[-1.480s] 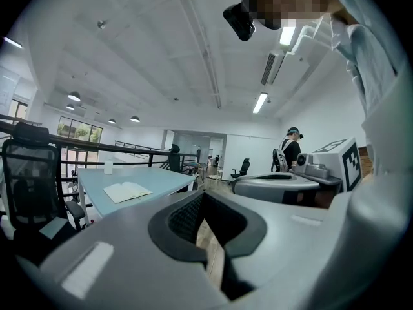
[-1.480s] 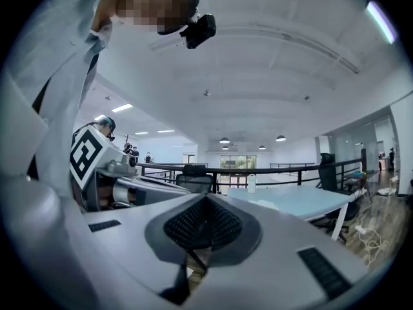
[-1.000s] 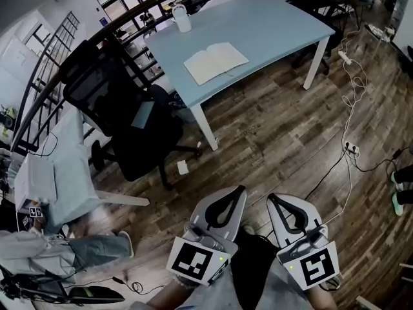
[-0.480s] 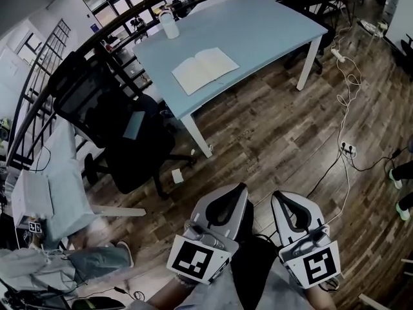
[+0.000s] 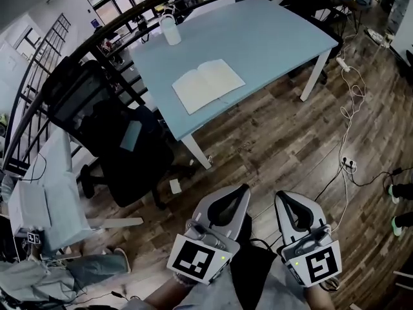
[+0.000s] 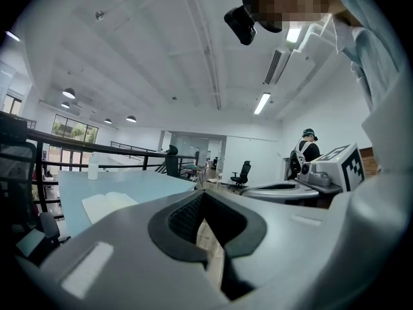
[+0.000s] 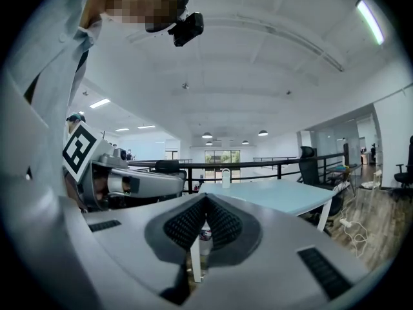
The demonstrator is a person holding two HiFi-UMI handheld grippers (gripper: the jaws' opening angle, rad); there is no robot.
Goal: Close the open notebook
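Note:
The open notebook (image 5: 208, 84) lies flat with its white pages up, near the front left edge of the light blue table (image 5: 277, 28). It shows small at the left in the left gripper view, as the notebook (image 6: 108, 203). My left gripper (image 5: 240, 189) and right gripper (image 5: 282, 196) hang side by side over the wooden floor, well short of the table. Both are shut with nothing between their pads. They point about level towards the table (image 7: 277, 192).
A white bottle (image 5: 171, 30) stands at the table's far left corner. A black office chair (image 5: 110, 128) sits left of the table. Cables and a power strip (image 5: 350, 165) trail over the floor at the right. A white desk (image 5: 48, 192) stands far left.
The table and notebook have come nearer and lower in the head view as I move towards them. Both grippers stay shut and keep their place side by side.

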